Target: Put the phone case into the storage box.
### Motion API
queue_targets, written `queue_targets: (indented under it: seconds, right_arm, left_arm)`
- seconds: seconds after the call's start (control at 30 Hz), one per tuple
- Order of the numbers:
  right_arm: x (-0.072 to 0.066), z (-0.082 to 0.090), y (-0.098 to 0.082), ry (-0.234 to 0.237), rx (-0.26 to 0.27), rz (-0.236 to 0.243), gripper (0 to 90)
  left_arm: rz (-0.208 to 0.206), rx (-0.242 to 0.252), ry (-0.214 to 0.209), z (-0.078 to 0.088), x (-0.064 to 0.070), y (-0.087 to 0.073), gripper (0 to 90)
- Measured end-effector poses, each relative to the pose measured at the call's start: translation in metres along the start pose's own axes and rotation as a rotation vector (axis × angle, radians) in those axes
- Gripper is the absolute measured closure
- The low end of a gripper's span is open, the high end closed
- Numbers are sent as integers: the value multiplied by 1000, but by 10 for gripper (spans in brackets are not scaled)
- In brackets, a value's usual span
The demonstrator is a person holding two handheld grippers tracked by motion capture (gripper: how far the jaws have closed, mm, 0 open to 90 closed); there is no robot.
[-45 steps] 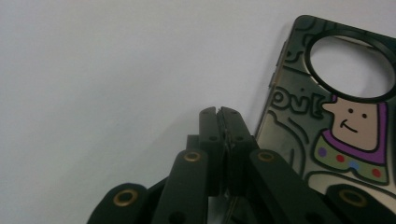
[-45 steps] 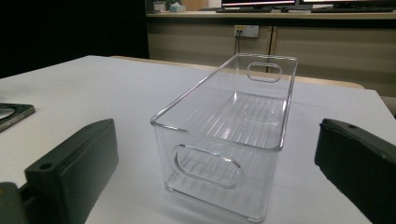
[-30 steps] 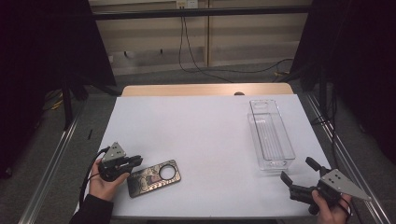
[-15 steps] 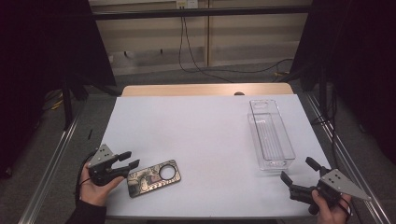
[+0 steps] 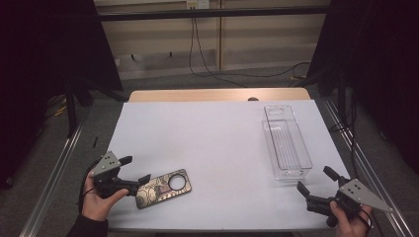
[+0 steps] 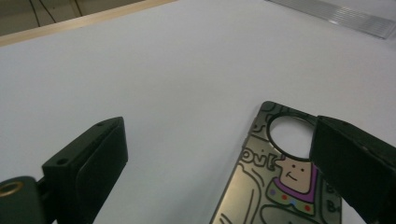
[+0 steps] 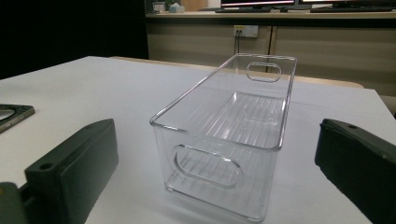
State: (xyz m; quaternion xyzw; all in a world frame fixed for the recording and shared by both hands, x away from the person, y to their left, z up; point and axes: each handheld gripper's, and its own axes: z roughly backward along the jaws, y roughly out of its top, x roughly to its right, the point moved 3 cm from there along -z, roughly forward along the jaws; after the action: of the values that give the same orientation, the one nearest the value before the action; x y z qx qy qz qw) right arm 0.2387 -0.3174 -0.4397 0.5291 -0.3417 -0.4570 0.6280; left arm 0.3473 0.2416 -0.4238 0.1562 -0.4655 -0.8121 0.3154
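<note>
Now the phone case (image 5: 163, 188) lies flat on the table (image 5: 212, 143) at about seven o'clock, printed back up, camera hole toward the far side, laid where the jaws can take its edge. Just beside it at nine o'clock, the left gripper (image 5: 134, 173) has just been opening its jaws; they stand wide, one over the case's corner, neither pressing on it. At five o'clock the right gripper (image 5: 314, 183) rests low, jaws wide and empty, aimed at the clear bin (image 5: 286, 143) at three o'clock.
</note>
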Motion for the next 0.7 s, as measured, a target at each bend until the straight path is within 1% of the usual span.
queue_targets:
  seconds: [0.07, 0.1, 0.13, 0.23, 0.3, 0.37, 0.4, 0.47, 0.53, 0.57, 0.6, 0.63, 0.67, 0.7]
  right_arm:
    - [0, 0, 0, 0, 0, -1, 0]
    - [0, 0, 0, 0, 0, 0, 0]
    - [0, 0, 0, 1, 0, -1, 0]
    - [0, 0, 0, 0, 1, 1, 0]
    - [0, 1, 0, -2, 1, 2, 0]
    - [0, 1, 0, -3, 3, 1, 0]
    - [0, 1, 0, -3, 3, 1, 0]
    - [0, 1, 0, -2, 3, 2, 0]
    - [0, 1, 0, -2, 2, 3, 0]
    - [0, 1, 0, -2, 2, 3, 0]
    - [0, 1, 0, -2, 2, 3, 0]
    - [0, 1, 0, -2, 2, 4, 0]
    - [0, 1, 0, -1, 3, 3, 0]
    - [0, 1, 0, -1, 3, 3, 0]
  left_arm:
    - [-5, -21, -13, 0, 3, 1, 40]
    - [-3, -24, -33, 0, 6, 1, 40]
    - [-8, -28, -41, 0, 8, 1, 40]
    - [-15, -35, -52, -1, 14, 1, 40]
    - [-27, -55, -61, -2, 16, 2, 43]
    - [-23, -63, -95, -3, 19, 3, 45]
    - [-34, -73, -111, -3, 20, 3, 45]
    - [-44, -76, -116, -5, 24, 4, 46]
    - [-51, -92, -151, -9, 27, 5, 45]
    - [-64, -101, -161, -11, 29, 6, 45]
    - [-92, -114, -158, -13, 30, 6, 45]
    - [-108, -124, -154, -15, 31, 6, 46]
    - [-116, -132, -148, -17, 32, 6, 47]
    - [-111, -133, -147, -20, 33, 7, 53]
